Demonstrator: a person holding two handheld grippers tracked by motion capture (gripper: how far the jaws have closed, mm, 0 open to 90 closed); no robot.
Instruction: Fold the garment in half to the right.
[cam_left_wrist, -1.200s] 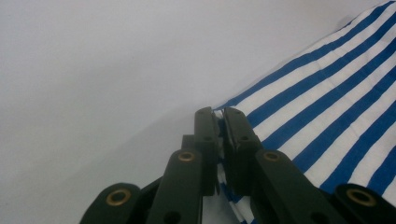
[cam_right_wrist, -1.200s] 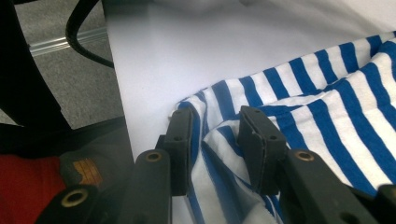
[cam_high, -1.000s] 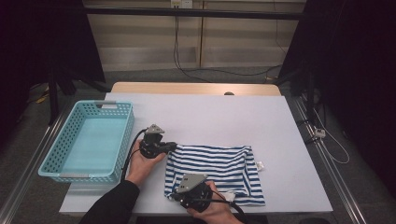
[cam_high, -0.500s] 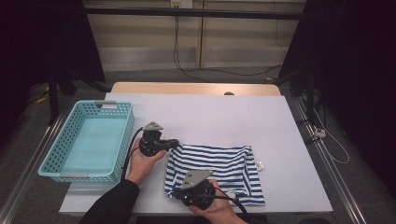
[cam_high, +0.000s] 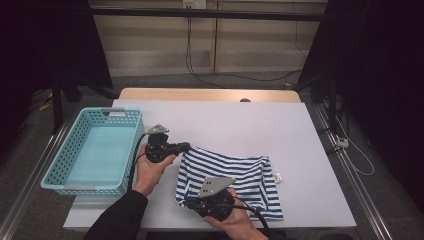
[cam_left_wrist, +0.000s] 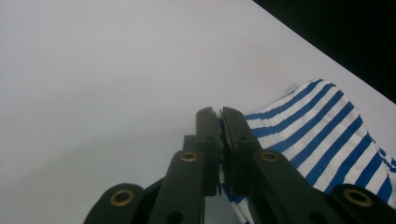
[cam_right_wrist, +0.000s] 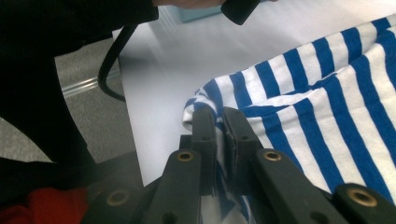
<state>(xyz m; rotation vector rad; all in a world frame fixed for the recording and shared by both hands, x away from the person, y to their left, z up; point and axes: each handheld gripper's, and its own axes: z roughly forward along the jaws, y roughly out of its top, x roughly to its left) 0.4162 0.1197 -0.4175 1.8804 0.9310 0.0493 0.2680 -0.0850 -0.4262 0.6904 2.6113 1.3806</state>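
Both grippers are locked onto the blue-and-white striped cloth garment (cam_high: 235, 177), which lies partly folded on the white table top (cam_high: 240, 125), toward its near edge and right of the light blue perforated plastic basket (cam_high: 95, 150).

The left gripper (cam_high: 186, 146) comes in level from the basket side, jaws pressed together on the garment's far left corner; in the left gripper view (cam_left_wrist: 219, 122) a sliver of striped fabric (cam_left_wrist: 322, 135) sits pinched between the black jaws. The right gripper (cam_high: 187, 202) has the near left corner, jaws clamped tight over a bunched edge, and the right gripper view (cam_right_wrist: 217, 122) shows the hem (cam_right_wrist: 299, 102) gathered right at the tips.

Why two corners along one side? It looks like a fold or a lift in the making: gripping both ends of the left edge keeps that edge taut and straight, so the cloth can travel as one sheet rather than sag in the middle. The basket stands open just beside the left hand (cam_high: 147, 172), a likely destination.

As for orientation, the garment's long axis runs left to right across the table, slanting slightly toward the near right corner. Its stripes run along that axis, and the held edge faces the basket.
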